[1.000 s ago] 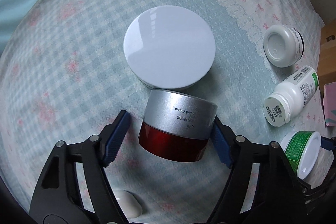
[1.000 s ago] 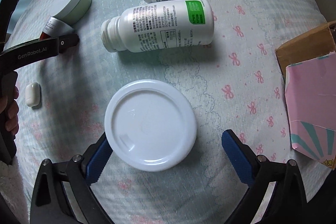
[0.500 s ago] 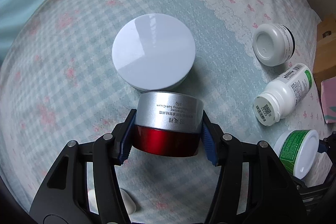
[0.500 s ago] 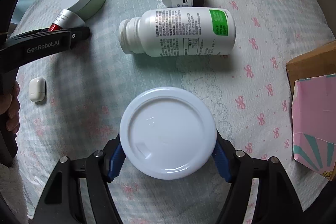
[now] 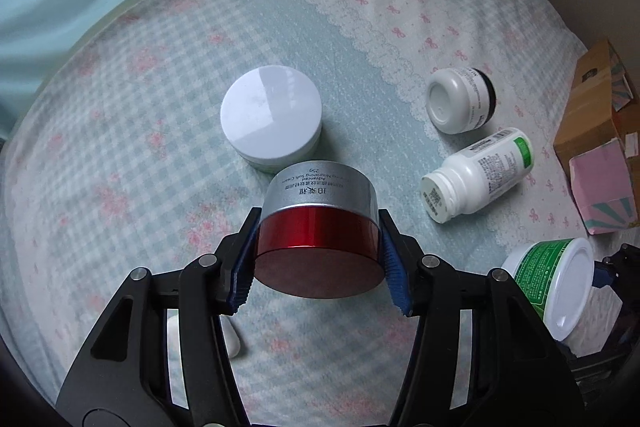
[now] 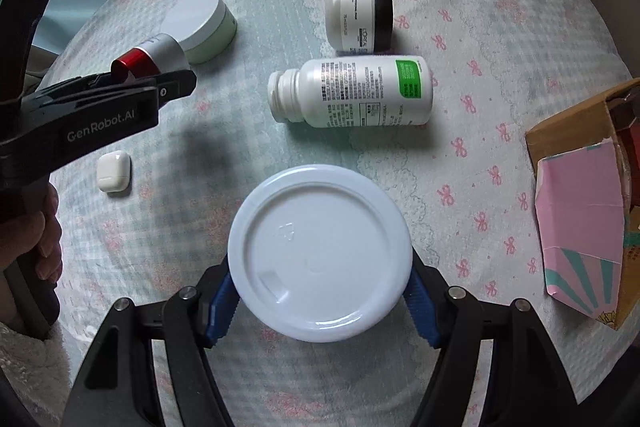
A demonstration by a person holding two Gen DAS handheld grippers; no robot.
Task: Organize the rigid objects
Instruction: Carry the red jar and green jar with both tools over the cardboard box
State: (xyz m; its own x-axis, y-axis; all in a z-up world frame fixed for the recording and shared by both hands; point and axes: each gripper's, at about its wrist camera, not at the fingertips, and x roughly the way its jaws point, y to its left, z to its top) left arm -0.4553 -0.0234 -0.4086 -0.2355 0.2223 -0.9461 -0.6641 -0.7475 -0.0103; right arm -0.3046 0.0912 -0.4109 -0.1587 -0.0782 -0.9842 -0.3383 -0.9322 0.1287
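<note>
My left gripper (image 5: 318,263) is shut on a red cream jar with a silver lid (image 5: 318,227), held off the bedspread; the same jar (image 6: 150,57) pokes out past the black left gripper in the right wrist view. My right gripper (image 6: 320,301) is shut on a white-lidded tub (image 6: 320,251), whose green-labelled side (image 5: 556,291) appears low on the right in the left wrist view. On the bed lie a flat round white jar (image 5: 271,117), a white pill bottle on its side (image 6: 356,95) and a small white-and-black jar (image 6: 360,19).
A small white earbud case (image 6: 114,171) rests on the checked bedspread at the left. A brown cardboard box with a pink carton (image 6: 580,211) sits at the right edge. A person's hand (image 6: 44,243) grips the left tool. Pale blue fabric lies beyond the bed's far edge.
The left jaws closed onto the red jar and lifted it off the bed. The right jaws closed onto the white-lidded tub and raised it; the bed objects now look smaller and farther.
</note>
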